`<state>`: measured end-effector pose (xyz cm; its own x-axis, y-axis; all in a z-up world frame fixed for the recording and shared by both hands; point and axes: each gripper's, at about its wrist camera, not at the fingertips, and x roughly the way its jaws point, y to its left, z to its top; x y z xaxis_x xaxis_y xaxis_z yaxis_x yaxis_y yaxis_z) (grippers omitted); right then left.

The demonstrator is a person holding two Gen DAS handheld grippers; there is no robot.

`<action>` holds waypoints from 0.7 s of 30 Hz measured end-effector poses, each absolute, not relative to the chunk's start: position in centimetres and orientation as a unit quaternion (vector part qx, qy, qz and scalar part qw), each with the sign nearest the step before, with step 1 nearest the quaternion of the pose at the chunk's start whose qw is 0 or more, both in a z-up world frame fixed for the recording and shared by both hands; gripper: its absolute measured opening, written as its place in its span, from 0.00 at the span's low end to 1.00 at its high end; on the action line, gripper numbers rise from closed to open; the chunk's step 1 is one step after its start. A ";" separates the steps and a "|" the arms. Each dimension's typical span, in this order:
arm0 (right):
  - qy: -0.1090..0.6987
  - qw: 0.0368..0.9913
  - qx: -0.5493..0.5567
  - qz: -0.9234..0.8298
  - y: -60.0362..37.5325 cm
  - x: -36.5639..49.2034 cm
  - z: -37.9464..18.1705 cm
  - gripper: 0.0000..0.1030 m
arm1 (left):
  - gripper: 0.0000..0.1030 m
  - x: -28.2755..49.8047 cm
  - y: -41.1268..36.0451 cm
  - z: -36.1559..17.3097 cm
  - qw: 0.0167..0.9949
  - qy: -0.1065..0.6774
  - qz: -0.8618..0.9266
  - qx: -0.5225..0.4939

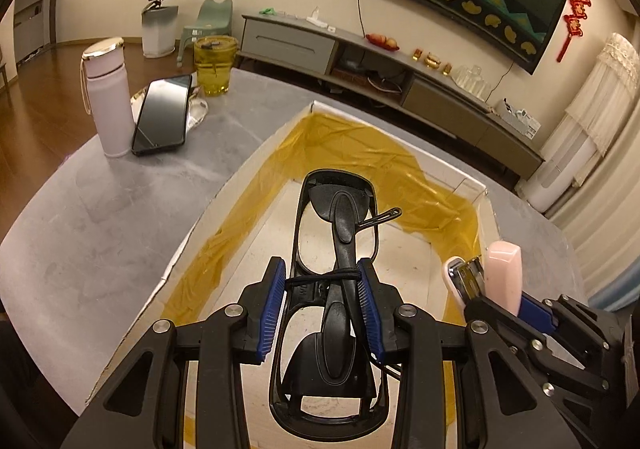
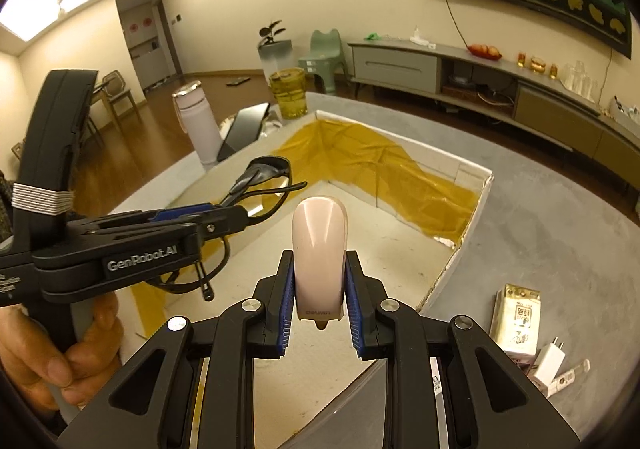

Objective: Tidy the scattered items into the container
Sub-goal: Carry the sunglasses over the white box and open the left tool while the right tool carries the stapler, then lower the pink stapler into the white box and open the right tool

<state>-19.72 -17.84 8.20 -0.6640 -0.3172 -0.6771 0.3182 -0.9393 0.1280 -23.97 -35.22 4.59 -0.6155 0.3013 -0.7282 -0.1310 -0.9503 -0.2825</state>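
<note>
Our left gripper [image 1: 323, 305] clamps one pair of black glasses [image 1: 334, 281] (folded, temples crossed) between its blue pads, above the open white box [image 1: 224, 193]. Our right gripper [image 2: 318, 307] pinches one pink stapler [image 2: 319, 257] over the same box. Three small things lie outside on the grey table [image 2: 560, 233]: one packet [image 2: 517, 323], one white charger plug [image 2: 549, 363], one clear tube [image 2: 570, 375].

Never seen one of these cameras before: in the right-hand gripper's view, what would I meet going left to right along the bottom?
Person's hand → left gripper holding black glasses → pink stapler in the right gripper → small packet → white charger plug.
</note>
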 end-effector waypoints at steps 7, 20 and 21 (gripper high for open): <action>-0.005 0.169 0.365 -0.916 -17.4 -19.8 7.9 0.30 | 0.48 -24.4 -35.6 4.5 0.100 -0.103 0.895 -0.423; -0.023 0.183 0.348 -0.919 -17.1 -16.7 9.6 0.30 | 0.48 -22.2 -35.3 6.9 0.109 -0.088 0.906 -0.399; -0.024 0.183 0.347 -0.919 -17.0 -16.5 9.7 0.30 | 0.48 -22.0 -35.2 7.0 0.110 -0.086 0.906 -0.399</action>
<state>-16.46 -17.04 9.70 -0.6917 -0.3540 -0.6295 0.3207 -0.9315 0.1714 -22.03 -35.17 7.00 -0.6578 0.2685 -0.7038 -0.1307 -0.9608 -0.2444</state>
